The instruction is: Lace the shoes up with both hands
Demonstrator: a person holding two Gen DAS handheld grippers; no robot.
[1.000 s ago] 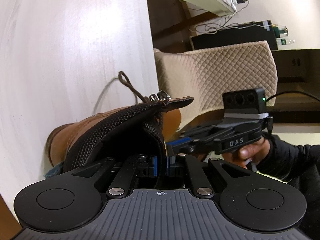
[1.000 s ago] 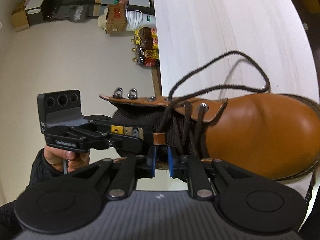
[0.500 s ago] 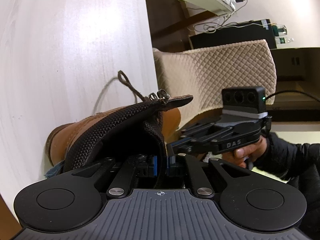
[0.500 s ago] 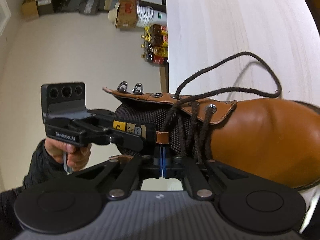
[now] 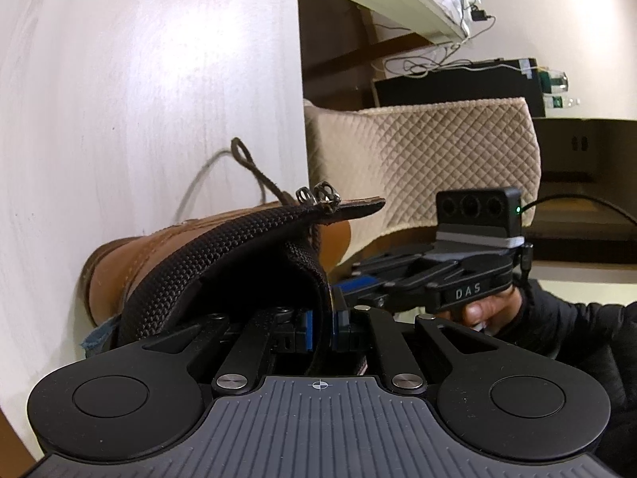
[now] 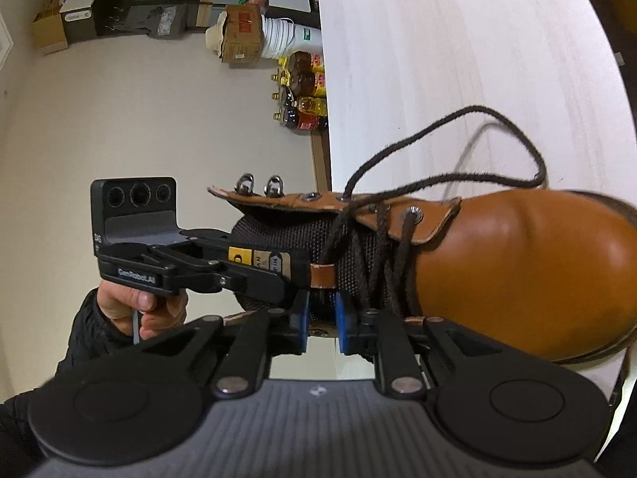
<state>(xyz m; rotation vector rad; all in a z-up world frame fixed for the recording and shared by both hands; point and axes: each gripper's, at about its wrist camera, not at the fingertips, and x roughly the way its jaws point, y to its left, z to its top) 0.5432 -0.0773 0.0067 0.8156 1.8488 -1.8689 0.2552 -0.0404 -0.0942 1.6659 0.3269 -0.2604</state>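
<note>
A brown leather boot lies on the white table with its toe to the right in the right wrist view. A dark brown lace is threaded through the lower eyelets, and one strand loops out over the table. My left gripper is shut on the black mesh tongue; the same left gripper shows clamped at the tongue's leather loop. My right gripper sits at the boot's near eyelet flap. Its jaws are opening, with the blue pads apart and pressing on nothing. The right gripper also shows beside the boot's ankle.
The boot's ankle overhangs the table edge. A quilted beige seat stands past that edge. Bottles and a cardboard box sit on the floor beyond. A hand holds each gripper's handle.
The right gripper's jaws closed half a second ago and now stand apart again. The left gripper keeps its hold on the tongue and has not moved.
</note>
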